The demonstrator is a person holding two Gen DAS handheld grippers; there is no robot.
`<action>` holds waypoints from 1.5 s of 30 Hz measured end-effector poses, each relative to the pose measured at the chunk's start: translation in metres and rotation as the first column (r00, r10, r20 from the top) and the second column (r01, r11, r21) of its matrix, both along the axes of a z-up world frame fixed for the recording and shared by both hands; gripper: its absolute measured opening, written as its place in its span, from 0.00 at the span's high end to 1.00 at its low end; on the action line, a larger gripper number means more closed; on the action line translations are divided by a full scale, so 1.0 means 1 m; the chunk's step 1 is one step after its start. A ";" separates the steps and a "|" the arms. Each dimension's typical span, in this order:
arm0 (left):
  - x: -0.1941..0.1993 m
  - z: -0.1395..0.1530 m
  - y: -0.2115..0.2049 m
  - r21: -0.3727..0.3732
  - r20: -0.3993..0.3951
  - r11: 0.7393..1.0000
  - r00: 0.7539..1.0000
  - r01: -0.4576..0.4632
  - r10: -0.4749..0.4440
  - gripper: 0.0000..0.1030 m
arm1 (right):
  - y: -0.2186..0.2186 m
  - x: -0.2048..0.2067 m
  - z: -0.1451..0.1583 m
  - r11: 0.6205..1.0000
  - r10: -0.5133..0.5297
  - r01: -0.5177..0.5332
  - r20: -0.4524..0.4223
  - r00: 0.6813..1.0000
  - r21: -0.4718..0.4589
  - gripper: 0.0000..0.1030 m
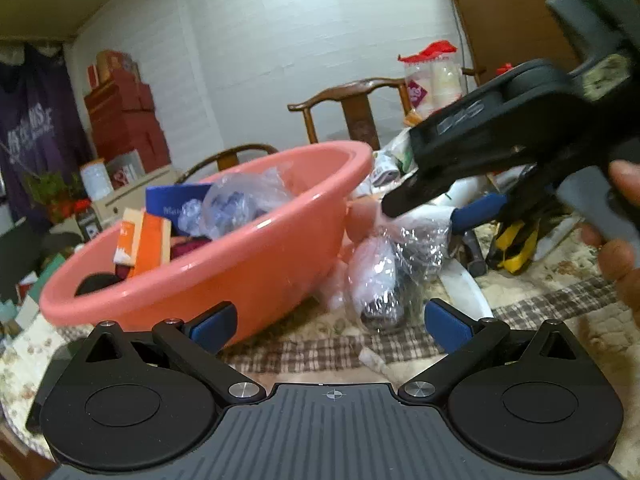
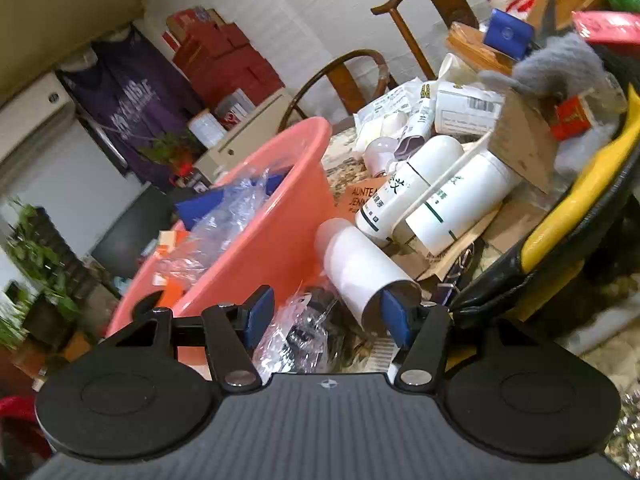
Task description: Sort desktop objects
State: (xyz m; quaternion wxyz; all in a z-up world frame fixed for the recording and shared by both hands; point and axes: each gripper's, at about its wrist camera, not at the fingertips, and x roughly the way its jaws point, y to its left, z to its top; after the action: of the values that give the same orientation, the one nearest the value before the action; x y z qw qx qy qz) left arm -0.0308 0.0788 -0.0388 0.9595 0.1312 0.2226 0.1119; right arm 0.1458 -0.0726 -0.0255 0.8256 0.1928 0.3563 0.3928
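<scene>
While the pink basin (image 1: pixel 224 264) sits tilted on the patterned tablecloth (image 1: pixel 540 308), already holding boxes and a clear bag, the right gripper (image 2: pixel 326 316) hangs over a crinkled plastic packet (image 2: pixel 296 340) lying just beside the basin's wall. Its blue pads (image 2: pixel 260 314) straddle the packet with gaps on both sides, so the claw is released, nothing grasped; judged a pre-grasp placement. A white tube (image 2: pixel 360 268) lies touching the right pad's side, a likely snag. The left gripper (image 1: pixel 326 324) is likewise spread wide and empty, near the basin's rim, probably kept clear. White bottles (image 2: pixel 440 200) remain unsorted behind.
</scene>
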 end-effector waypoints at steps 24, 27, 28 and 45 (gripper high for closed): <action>0.036 -0.004 -0.028 0.122 -0.027 0.989 0.997 0.081 -0.079 0.00 | -0.023 -0.067 0.031 0.950 -0.012 0.185 0.562 0.827 -0.252 0.97; 0.041 -0.008 -0.033 0.111 -0.033 0.990 0.996 0.091 -0.088 0.02 | -0.025 -0.079 0.035 0.940 -0.003 0.216 0.626 0.780 -0.264 0.97; 0.040 -0.009 -0.033 0.097 -0.042 0.990 0.994 0.100 -0.096 0.10 | -0.026 -0.083 0.036 0.939 0.000 0.220 0.639 0.769 -0.264 0.97; 0.054 -0.005 -0.007 -0.153 -0.076 0.987 0.996 0.044 -0.056 0.16 | -0.042 -0.102 0.038 0.949 -0.026 0.230 0.676 0.737 -0.215 0.92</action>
State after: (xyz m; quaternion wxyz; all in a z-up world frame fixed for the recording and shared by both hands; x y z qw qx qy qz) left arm 0.0230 0.0715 -0.0441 0.9596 0.0682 0.2652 0.0653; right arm 0.0436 -0.1145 0.0129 0.9420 -0.0563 0.0771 0.3216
